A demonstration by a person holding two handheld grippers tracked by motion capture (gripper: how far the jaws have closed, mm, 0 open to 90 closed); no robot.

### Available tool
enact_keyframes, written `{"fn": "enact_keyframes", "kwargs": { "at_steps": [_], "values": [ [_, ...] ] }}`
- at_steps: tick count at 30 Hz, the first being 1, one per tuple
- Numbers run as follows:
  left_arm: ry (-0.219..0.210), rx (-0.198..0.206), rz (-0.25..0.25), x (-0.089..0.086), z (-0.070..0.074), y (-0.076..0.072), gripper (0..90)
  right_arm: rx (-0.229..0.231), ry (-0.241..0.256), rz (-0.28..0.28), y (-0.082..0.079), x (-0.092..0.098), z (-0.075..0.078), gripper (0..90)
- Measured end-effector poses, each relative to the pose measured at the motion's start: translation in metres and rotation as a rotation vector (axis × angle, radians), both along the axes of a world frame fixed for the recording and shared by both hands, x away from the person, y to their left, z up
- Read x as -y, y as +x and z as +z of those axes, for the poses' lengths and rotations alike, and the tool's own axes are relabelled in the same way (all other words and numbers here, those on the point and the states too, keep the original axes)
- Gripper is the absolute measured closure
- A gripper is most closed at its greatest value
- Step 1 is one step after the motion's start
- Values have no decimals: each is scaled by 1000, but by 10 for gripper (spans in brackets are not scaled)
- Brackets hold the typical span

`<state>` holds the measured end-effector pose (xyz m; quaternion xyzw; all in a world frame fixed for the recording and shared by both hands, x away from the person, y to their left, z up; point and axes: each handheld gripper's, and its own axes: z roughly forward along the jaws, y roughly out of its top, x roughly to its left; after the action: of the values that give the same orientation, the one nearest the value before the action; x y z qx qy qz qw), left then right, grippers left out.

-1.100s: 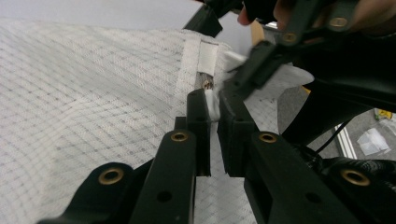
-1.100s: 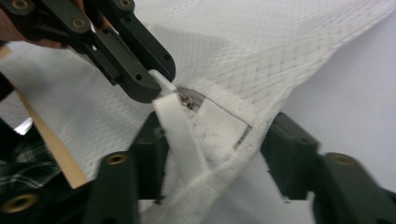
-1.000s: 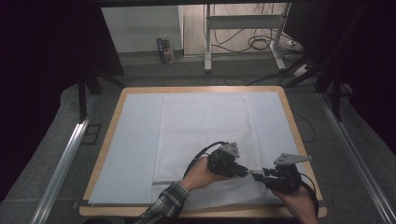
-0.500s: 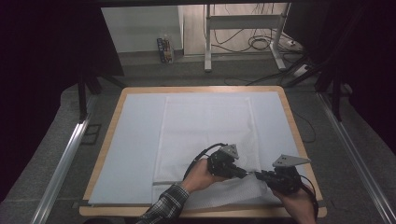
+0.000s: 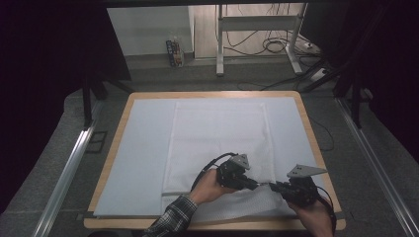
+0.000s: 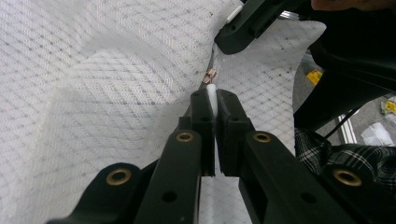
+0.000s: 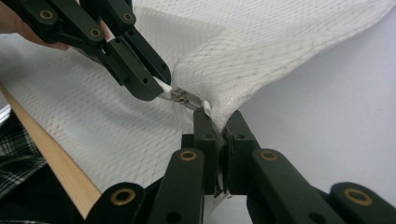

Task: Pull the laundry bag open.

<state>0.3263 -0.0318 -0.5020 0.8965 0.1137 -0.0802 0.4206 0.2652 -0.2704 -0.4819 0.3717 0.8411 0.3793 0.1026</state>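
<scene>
My high view is dim and dark at its edges; the pale sheet-covered wooden table (image 5: 148, 148) is evenly lit. Close up, my black jaws blur slightly, without glare.

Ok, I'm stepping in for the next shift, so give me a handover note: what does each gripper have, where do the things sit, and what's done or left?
Left gripper: shut on the white zipper pull tab.
Right gripper: shut on the mesh bag's edge beside the zipper.
Mesh bag: lies flat along the middle of the table, its near right corner lifted between the two grippers. The metal slider sits close to the right gripper's hold.
Done: both grips are set at the zipper.
Left: probably draw the pull tab along the bag. How far the zipper has run cannot be told.
</scene>
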Motion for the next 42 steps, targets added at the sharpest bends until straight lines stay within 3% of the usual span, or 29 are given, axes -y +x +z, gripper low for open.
{"fn": "enact_keyframes", "kwargs": {
  "at_steps": [5,7,15,21,28,33,42],
  "values": [
    [1,-10,1,-2,-2,0,874,-8,1,2,-1,-1,-1,852],
    [21,2,13,-3,-3,-1,874,-11,0,-5,-1,-1,-1,853],
    [26,-24,26,-17,-8,-1,874,-27,9,-32,-2,9,-3,853],
    [45,-17,33,-23,-9,-3,874,-13,-10,-28,-2,7,-4,853],
    [41,-29,49,-36,-9,-4,873,-23,11,-33,-3,11,-4,853],
    [69,-11,53,-38,-8,-8,873,-21,-4,-29,-3,9,-4,853],
    [67,-29,89,-60,-12,-9,873,-22,-6,-47,-3,15,-5,853]
  ]
}}
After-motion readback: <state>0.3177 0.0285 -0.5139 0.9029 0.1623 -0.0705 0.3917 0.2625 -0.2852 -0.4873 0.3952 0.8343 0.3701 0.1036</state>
